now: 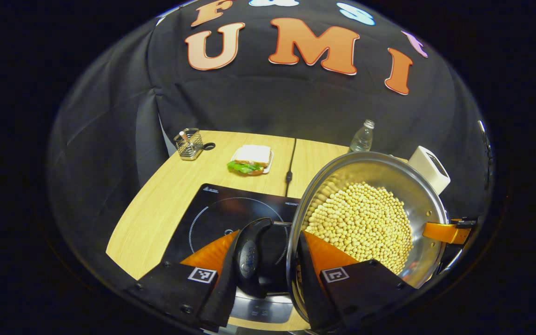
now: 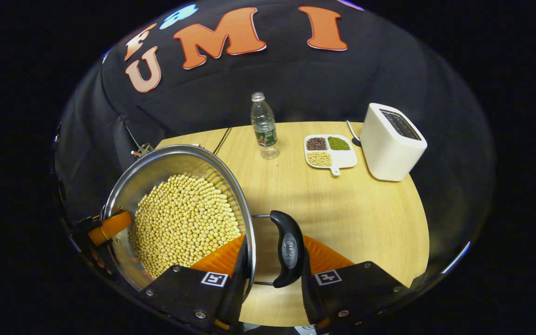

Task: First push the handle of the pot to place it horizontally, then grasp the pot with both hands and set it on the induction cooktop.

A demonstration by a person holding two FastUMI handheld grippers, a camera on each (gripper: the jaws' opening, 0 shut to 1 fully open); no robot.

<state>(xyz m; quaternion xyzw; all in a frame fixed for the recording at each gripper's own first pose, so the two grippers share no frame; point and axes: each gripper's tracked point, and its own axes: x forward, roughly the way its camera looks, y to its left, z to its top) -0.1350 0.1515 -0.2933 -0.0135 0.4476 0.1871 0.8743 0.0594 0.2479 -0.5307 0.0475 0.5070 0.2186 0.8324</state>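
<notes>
Hanging between both grippers, the pot point(image 1: 365, 218) of beans sits above the cooktop point(image 1: 231, 209). The left gripper point(image 1: 268, 265) has its jaws closed on one handle point(image 1: 251, 253), the right gripper point(image 2: 270, 267) on the other point(image 2: 289, 249). Left gripper view adds a sandwich point(image 1: 251, 158); right gripper view, a toaster point(image 2: 391, 142) on the surface point(image 2: 342, 209).

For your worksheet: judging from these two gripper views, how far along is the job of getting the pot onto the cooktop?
Done: both side handles are gripped, the left gripper around the left handle, the right gripper around the right handle. In hand: the pot of beans appears lifted, partly over the induction cooktop. Left: centre it and set it down.
</notes>
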